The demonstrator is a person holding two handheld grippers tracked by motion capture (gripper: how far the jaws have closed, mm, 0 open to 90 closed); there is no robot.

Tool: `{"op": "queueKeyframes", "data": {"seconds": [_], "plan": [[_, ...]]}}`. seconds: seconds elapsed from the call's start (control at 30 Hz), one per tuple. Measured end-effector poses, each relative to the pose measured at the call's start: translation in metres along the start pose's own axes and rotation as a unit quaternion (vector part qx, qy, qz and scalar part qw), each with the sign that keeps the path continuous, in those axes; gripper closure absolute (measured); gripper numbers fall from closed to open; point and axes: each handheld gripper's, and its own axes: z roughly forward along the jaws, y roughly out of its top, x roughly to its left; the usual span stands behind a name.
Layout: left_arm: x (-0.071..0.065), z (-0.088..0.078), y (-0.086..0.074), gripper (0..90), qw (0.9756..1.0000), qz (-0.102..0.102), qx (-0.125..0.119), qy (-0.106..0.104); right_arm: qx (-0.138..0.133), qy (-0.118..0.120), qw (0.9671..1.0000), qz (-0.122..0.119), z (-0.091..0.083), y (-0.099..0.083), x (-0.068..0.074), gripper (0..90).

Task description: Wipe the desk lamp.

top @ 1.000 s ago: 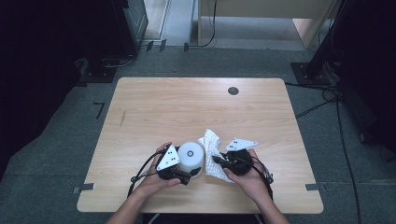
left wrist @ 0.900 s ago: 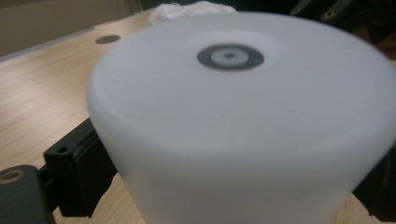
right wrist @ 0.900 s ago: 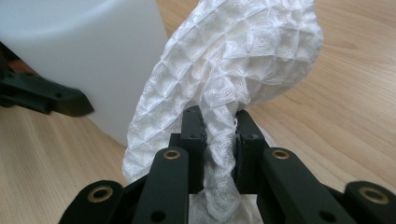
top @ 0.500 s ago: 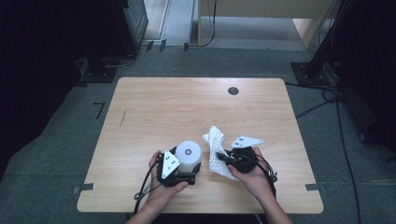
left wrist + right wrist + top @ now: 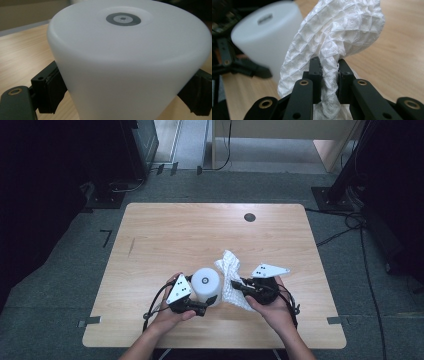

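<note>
cups: 1 (image 5: pixel 206 285) | cloths: 1 (image 5: pixel 231 275) | claws: 2 (image 5: pixel 209 302) (image 5: pixel 241 286) | tables: 1 (image 5: pixel 190 235)

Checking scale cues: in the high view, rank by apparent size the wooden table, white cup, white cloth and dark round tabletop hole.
1. Light wooden table
2. White waffle-textured cloth and white upturned plastic cup: too alike to rank
3. Small dark round hole

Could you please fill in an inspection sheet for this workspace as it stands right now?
Surface: light wooden table, with a dark round spot near its far edge.
Job's things: white cup standing upside down; white waffle-textured cloth beside it.
Clutter: nothing seen.
Grippers: left claw has its jaws against both sides of the cup; right claw is shut on a bunched fold of the cloth.
Cables: a black cable trails from the left claw, and floor cables run right of the table.
Surroundings: grey carpet; dark equipment stands beyond the table.
</note>
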Motion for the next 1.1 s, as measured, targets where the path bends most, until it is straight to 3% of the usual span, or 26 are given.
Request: {"op": "queueKeyframes", "data": {"seconds": [0.1,0.23,0.33,0.43,0.57,0.63,0.7,0.8,0.83,0.9,1.0,1.07,1.1], "plan": [[0.004,0.000,0.000,8.4,0.9994,0.010,0.009,-0.032,-0.026,0.013,0.9996,-0.002,-0.013,0.009,0.008,77.7],[0.004,0.000,0.000,8.4,0.9995,0.008,0.009,-0.030,-0.036,0.018,0.9990,-0.020,-0.017,0.015,0.023,77.7],[0.006,-0.003,0.003,8.4,0.9996,-0.003,-0.005,-0.027,-0.010,-0.002,0.9995,-0.028,-0.004,0.010,0.029,78.0],[0.010,-0.006,0.004,8.4,0.9996,-0.014,-0.015,-0.019,0.025,-0.017,0.9995,-0.013,0.013,-0.003,0.028,78.2],[0.014,-0.009,0.003,8.5,0.9996,-0.018,-0.018,-0.015,0.109,-0.018,0.9938,-0.011,0.042,-0.021,0.022,77.9],[0.013,-0.009,0.002,8.5,0.9997,-0.014,-0.014,-0.011,0.112,-0.012,0.9936,0.001,0.044,-0.023,0.019,77.9],[0.013,-0.007,0.000,8.5,0.9998,-0.012,-0.007,-0.012,0.089,-0.013,0.9960,-0.002,0.036,-0.017,0.018,77.9],[0.010,-0.003,-0.002,8.5,0.9999,-0.004,0.003,-0.013,0.021,0.000,0.9998,-0.001,0.011,-0.002,0.019,77.8],[0.009,-0.002,-0.002,8.5,0.9999,-0.002,0.004,-0.015,-0.002,-0.001,1.0000,-0.003,0.003,0.003,0.021,77.8],[0.008,-0.001,-0.001,8.5,0.9998,-0.001,0.004,-0.020,-0.019,-0.006,0.9997,-0.011,-0.003,0.007,0.024,77.8],[0.007,0.000,0.000,8.5,0.9999,0.000,0.003,-0.016,0.008,-0.004,0.9999,-0.009,0.010,-0.002,0.024,77.9],[0.009,-0.002,-0.001,8.5,0.9999,-0.002,0.004,-0.011,0.051,-0.004,0.9987,0.003,0.026,-0.013,0.020,77.7],[0.010,-0.003,-0.001,8.5,0.9999,-0.004,0.003,-0.009,0.085,0.007,0.9964,0.007,0.035,-0.018,0.018,77.4]]}}
